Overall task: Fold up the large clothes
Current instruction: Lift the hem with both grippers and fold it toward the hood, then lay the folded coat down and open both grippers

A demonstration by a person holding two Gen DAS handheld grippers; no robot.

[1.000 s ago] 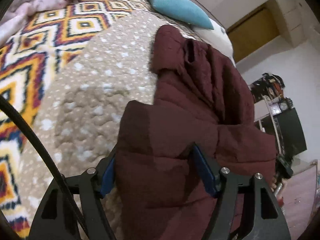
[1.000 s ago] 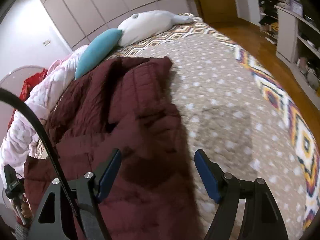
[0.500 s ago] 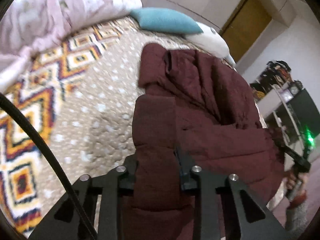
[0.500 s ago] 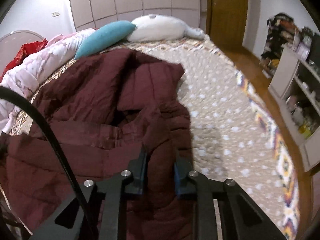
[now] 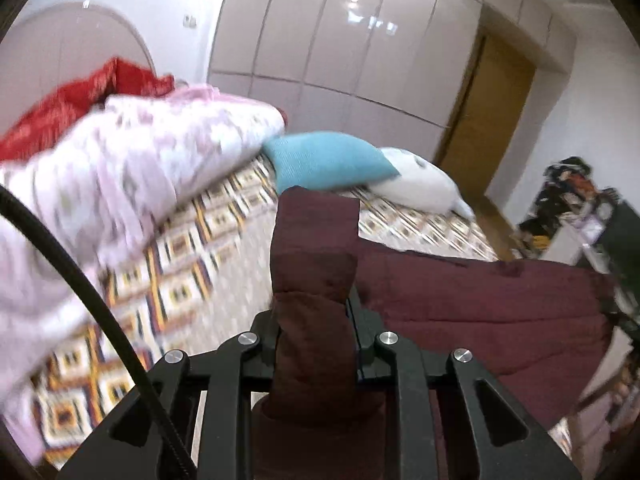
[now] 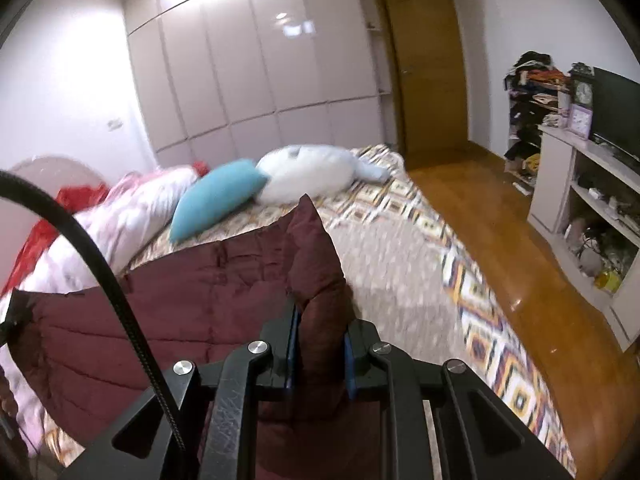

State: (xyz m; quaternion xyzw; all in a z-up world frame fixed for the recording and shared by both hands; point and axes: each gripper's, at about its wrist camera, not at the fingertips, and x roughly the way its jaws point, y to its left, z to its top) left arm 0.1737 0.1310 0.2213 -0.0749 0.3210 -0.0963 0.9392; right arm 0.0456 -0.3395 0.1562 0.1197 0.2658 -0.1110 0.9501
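Maroon quilted jacket point(image 5: 480, 304) now hangs lifted betw both grippers, its top edge stretched in a line across the bed; 1 s ago it lay crumpled flat on the bedspread. Left gripper point(image 5: 314, 332) was spread wide over the fabric then, jaws have just been closing, now pinched tight on a thick bunched fold that sticks up past the fingertips. Right gripper point(image 6: 318, 344) same story: jaws closed in over the last sec, blue pads now clamped on a peaked corner of the jacket point(image 6: 208, 304). Both views have tipped up w/ the lift, so more wall and wardrobe show than before.

Bed carries a beige dotted bedspread point(image 6: 392, 264) w/ diamond-pattern border. Teal pillow point(image 6: 216, 198) and white plush point(image 6: 308, 172) at the far end, touching. Pink duvet point(image 5: 132, 168) heaped along the bed's left side, red fabric point(image 5: 80, 96) behind it. Glossy wardrobe point(image 6: 248, 72), wood door point(image 6: 428, 72), wood floor point(image 6: 532, 280), white shelf unit point(image 6: 584, 196) by the right wall.

Jacket's lower part is cut off below both frames; the bedding is motion-blurred.
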